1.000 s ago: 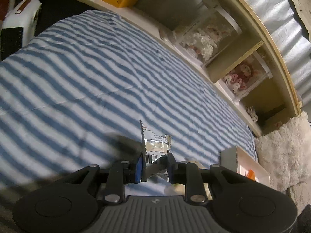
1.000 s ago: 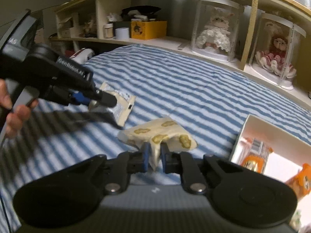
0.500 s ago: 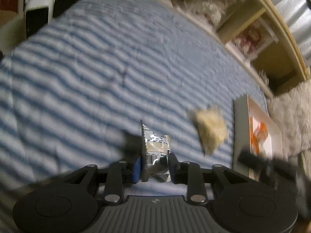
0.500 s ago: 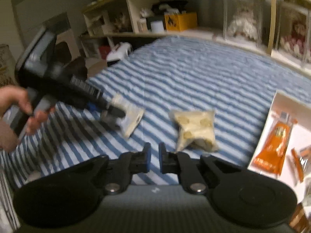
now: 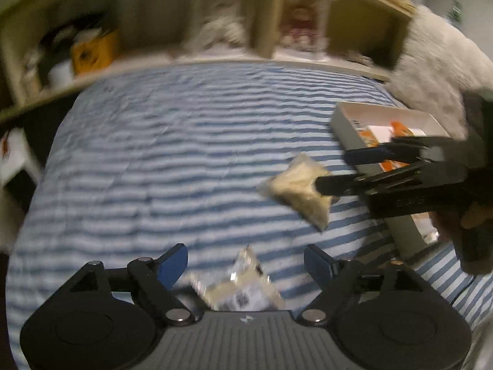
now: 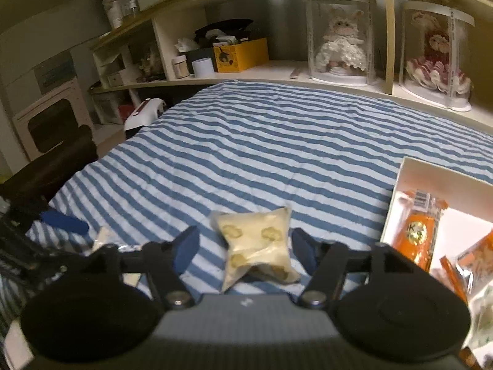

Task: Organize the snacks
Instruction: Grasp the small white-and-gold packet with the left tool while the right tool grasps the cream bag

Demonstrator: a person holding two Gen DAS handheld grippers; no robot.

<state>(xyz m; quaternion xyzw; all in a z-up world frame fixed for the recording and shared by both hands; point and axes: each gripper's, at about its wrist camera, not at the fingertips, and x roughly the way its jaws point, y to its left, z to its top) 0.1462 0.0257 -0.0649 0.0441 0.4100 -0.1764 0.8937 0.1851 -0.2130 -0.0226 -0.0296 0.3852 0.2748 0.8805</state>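
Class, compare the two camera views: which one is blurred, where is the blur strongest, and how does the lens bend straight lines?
Left wrist view: motion-blurred, worst on the shelves, with the silver packet smeared. Right wrist view: sharp, the doll in the case crisp, though dim and warm-lit. Both views: fisheye bows the shelf edge and the bedspread stripes.

Quilted striped cloth bedspread (image 6: 262, 154), glossy crinkled plastic snack packet (image 6: 257, 254)

A pale cookie packet (image 6: 257, 251) and a silver packet (image 5: 243, 289) lie on the striped bedspread (image 6: 277, 141) beside the white box (image 6: 400, 185) of orange snacks (image 6: 417, 232)
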